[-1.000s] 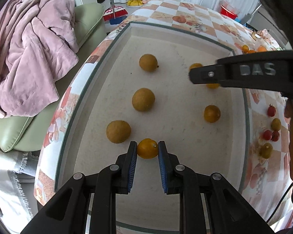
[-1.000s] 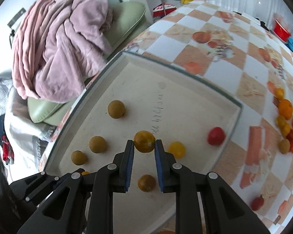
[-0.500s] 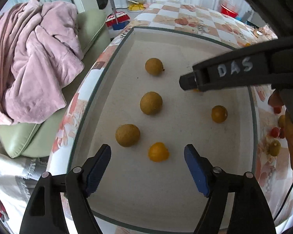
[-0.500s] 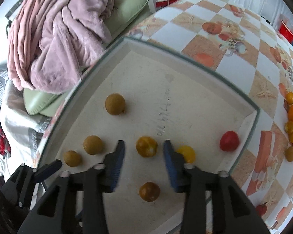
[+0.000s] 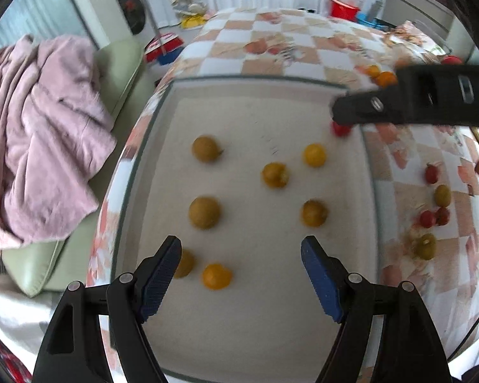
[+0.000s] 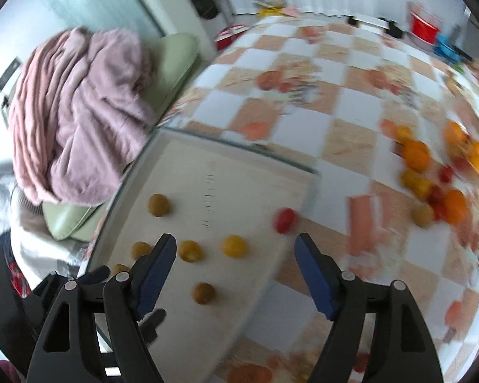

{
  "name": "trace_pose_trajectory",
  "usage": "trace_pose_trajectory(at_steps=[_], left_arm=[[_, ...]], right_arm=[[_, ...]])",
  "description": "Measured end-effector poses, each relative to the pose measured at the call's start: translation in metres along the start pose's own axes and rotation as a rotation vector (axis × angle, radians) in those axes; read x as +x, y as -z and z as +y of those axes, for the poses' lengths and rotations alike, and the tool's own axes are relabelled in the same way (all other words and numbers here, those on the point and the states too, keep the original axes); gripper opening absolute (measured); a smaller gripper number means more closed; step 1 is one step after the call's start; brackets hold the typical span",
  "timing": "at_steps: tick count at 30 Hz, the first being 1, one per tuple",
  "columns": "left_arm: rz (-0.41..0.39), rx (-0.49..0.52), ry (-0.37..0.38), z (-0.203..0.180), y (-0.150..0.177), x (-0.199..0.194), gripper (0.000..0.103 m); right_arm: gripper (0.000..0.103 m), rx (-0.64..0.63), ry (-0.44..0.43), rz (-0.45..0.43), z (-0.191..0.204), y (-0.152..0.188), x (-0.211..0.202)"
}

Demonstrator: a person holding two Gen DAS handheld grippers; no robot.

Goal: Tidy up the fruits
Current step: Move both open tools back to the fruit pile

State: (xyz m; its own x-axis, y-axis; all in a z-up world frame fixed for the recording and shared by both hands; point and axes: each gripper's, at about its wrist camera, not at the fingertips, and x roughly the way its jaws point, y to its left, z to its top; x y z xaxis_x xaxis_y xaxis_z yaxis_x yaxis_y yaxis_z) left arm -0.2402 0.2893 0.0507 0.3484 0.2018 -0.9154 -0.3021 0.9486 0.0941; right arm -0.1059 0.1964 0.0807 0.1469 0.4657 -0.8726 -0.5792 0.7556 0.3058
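Fruit pile [image 6: 437,172] on tablecloth: right wrist view only.

— What is carrying the load?
— A table [image 5: 306,44] in a checkered cloth is bearing a shallow tray [image 5: 255,78] at its near left.
— And directly on the cloth?
— Loose fruit [image 6: 431,172] is lying far right, well apart from the tray.

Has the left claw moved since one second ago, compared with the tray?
Yes. The left claw was shut on an orange fruit then; now it is open and drawn back toward the near edge of the tray, the fruit left lying on it.
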Motion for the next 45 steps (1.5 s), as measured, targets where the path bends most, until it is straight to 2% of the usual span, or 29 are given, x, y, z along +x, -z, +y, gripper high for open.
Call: trace_pose_trajectory(at_steps=[7, 12, 16, 21, 24, 26, 33, 39, 44, 45], left_arm=[[-0.051, 0.070, 0.064, -0.036, -0.033, -0.011, 0.078], [-0.057, 0.132, 0.106, -0.063, -0.045, -0.010, 0.078], [-0.040, 0.181, 0.154, -0.089, -0.055, -0.004, 0.078], [-0.001, 0.202, 0.229, -0.114, -0.069, 0.006, 0.078], [0.032, 0.215, 0.285, -0.129, -0.076, 0.014, 0.078], [0.073, 0.238, 0.317, -0.142, -0.079, 0.024, 0.078], [0.111, 0.280, 0.333, -0.176, -0.076, 0.043, 0.078], [0.128, 0.295, 0.285, -0.191, -0.074, 0.053, 0.078], [0.109, 0.324, 0.209, -0.199, -0.072, 0.057, 0.062], [0.102, 0.329, 0.209, -0.198, -0.071, 0.056, 0.055]], right_arm=[[0.080, 0.151, 0.121, -0.010, -0.073, 0.033, -0.030], [0.080, 0.231, 0.184, 0.020, -0.116, 0.069, -0.043], [0.080, 0.254, 0.204, 0.041, -0.130, 0.090, -0.043], [0.079, 0.246, 0.206, 0.035, -0.130, 0.100, -0.039], [0.072, 0.223, 0.209, 0.027, -0.127, 0.105, -0.039], [0.071, 0.234, 0.207, 0.024, -0.129, 0.109, -0.042], [0.071, 0.277, 0.208, 0.020, -0.140, 0.121, -0.052], [0.071, 0.304, 0.203, 0.012, -0.145, 0.127, -0.055], [0.071, 0.312, 0.196, 0.011, -0.148, 0.129, -0.056], [0.071, 0.313, 0.194, 0.012, -0.148, 0.128, -0.055]])
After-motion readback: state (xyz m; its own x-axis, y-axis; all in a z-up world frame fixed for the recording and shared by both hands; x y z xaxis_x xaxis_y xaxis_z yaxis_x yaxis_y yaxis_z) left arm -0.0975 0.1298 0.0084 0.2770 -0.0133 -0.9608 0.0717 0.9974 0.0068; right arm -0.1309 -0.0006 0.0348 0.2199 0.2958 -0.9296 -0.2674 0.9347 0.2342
